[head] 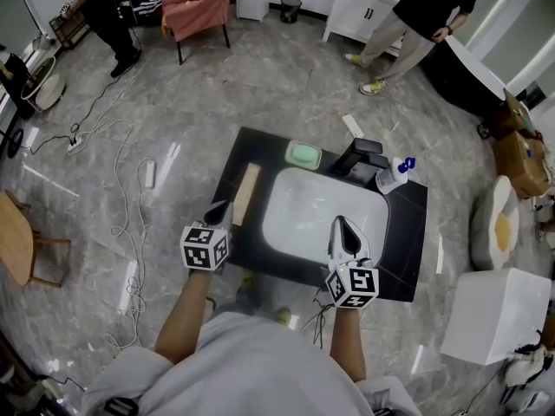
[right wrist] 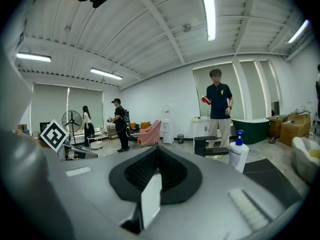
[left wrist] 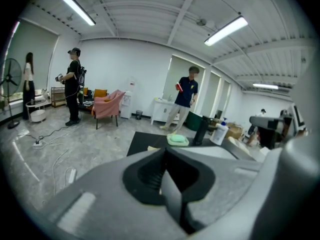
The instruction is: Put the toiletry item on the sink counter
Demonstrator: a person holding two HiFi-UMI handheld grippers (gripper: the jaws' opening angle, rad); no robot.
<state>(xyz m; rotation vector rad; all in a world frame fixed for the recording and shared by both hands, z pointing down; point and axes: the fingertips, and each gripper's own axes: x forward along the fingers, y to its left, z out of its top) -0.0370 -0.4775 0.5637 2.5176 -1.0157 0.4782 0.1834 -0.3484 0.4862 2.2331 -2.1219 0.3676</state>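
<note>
A black sink counter [head: 238, 241] with a white basin [head: 316, 215] stands on the floor below me. A long beige box [head: 246, 193] lies flat on the counter, left of the basin. At the back of the counter are a green soap dish [head: 303, 154], a black tap [head: 360, 156] and a white pump bottle [head: 395, 176]. My left gripper [head: 217, 213] hovers over the counter's left front, near the box, shut and empty. My right gripper [head: 344, 232] is over the basin's front right, also shut and empty. The soap dish [left wrist: 177, 140] and bottle [right wrist: 238, 154] lie ahead of the jaws.
Cables and a power strip [head: 149, 173] trail over the marble floor at left. A wooden chair [head: 19, 241] stands at far left and a white box [head: 496, 315] at right. Two people stand at the back: one [head: 113, 16] by a pink armchair [head: 198, 5], another [head: 416, 16] near a white cabinet [head: 360, 11].
</note>
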